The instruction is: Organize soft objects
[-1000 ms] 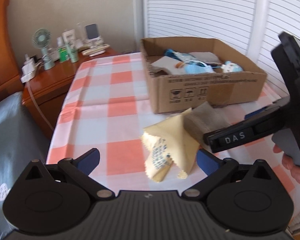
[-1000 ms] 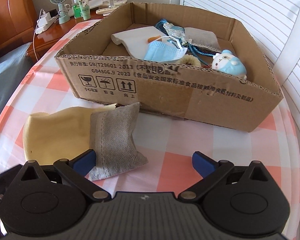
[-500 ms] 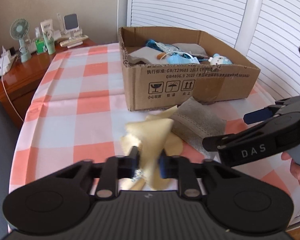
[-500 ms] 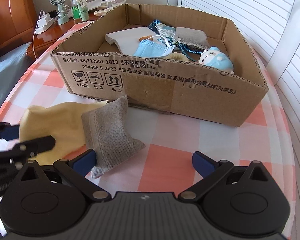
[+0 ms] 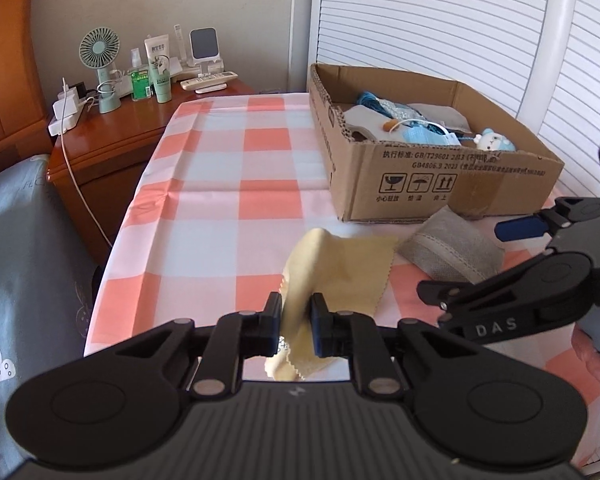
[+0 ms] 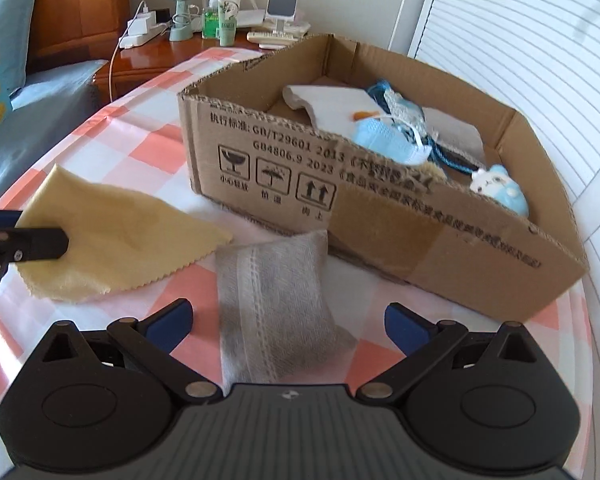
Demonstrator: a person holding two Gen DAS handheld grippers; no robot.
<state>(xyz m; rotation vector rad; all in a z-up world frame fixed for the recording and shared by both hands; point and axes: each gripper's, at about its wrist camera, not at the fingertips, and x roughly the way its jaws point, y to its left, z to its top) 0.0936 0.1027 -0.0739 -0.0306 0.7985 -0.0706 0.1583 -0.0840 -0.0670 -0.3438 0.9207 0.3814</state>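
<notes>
Left tongs (image 5: pixel 296 322) pinching yellow cloth (image 5: pixel 340 268), right tongs (image 6: pixel 286 322) wide

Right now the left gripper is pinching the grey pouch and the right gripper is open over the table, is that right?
Not quite. The left gripper is pinching the yellow cloth, as the left wrist view shows. The grey pouch lies loose on the table, and the right gripper is open.

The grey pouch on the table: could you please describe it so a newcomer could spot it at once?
Start at the cardboard box on the checked tablecloth. Just in front of its printed wall lies the grey pouch, beside a flat yellow cloth. Only the pouch is grey, puffy and stitched.
</notes>
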